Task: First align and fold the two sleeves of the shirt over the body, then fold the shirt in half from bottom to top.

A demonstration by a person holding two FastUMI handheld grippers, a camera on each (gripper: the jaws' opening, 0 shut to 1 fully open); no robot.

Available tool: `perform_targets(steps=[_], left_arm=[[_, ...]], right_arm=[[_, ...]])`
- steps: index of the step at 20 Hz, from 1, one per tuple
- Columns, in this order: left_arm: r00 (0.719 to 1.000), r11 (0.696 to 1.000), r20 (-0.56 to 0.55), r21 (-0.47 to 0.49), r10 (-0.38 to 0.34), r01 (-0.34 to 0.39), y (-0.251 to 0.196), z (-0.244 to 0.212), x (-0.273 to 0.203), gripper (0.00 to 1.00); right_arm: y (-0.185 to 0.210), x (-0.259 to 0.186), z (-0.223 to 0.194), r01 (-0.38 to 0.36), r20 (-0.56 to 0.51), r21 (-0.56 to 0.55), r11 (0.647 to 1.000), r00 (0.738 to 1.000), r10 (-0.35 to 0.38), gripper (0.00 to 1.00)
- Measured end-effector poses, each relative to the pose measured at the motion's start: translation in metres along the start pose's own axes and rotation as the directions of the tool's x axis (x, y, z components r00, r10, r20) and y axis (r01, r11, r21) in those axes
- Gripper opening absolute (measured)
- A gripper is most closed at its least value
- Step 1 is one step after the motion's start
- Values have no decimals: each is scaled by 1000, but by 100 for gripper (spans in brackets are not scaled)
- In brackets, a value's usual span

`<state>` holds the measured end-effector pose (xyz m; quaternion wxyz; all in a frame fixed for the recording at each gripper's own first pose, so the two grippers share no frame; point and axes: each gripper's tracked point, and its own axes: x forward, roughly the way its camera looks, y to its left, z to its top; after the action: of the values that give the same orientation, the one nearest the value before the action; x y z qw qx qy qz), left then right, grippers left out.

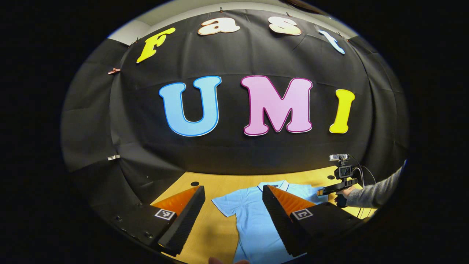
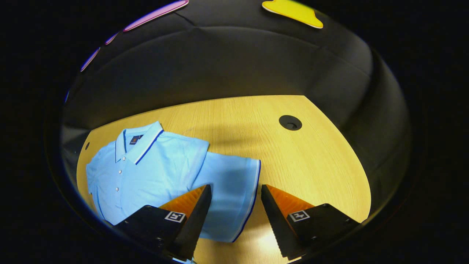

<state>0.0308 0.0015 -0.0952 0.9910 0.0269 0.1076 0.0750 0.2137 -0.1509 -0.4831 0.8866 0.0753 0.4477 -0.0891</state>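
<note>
The shirt (image 2: 146,172) lies flat, collar toward the desk's (image 2: 311,161) far edge, sleeves unfolded. The right gripper (image 2: 234,205) hovers with jaws released over the sleeve (image 2: 234,183), positioned to grasp its hem. The left gripper (image 1: 232,205), also released, waits above the other sleeve.

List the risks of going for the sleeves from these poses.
1. The right gripper hangs open over the sleeve with its cuff edge between the fingers; closing off-centre may catch only the trim and the fold would likely skew.
2. The left gripper is open over the shirt, straddling sleeve and body; a grasp there could bunch the body.
3. Dragging could slide the shirt across the smooth table.
</note>
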Motion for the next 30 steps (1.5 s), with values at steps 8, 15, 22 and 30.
perform_targets(steps=[8,15,22,30], left_arm=[[1000,1000,-3,3,10,-10,6,-3,-1,100],[1000,1000,-1,1,14,-14,12,-5,-6,100],[1000,999,-4,-22,30,-30,29,-8,-11,100],[997,996,1,-37,79,-79,58,-9,-25,100]], right_arm=[[11,2,1,-5,-6,1,1000,1000,5,24],[19,-4,3,-13,-5,-24,1000,1000,13,5],[58,-23,33,-64,68,-29,997,995,66,5],[174,-47,45,-221,87,-112,969,969,231,5]])
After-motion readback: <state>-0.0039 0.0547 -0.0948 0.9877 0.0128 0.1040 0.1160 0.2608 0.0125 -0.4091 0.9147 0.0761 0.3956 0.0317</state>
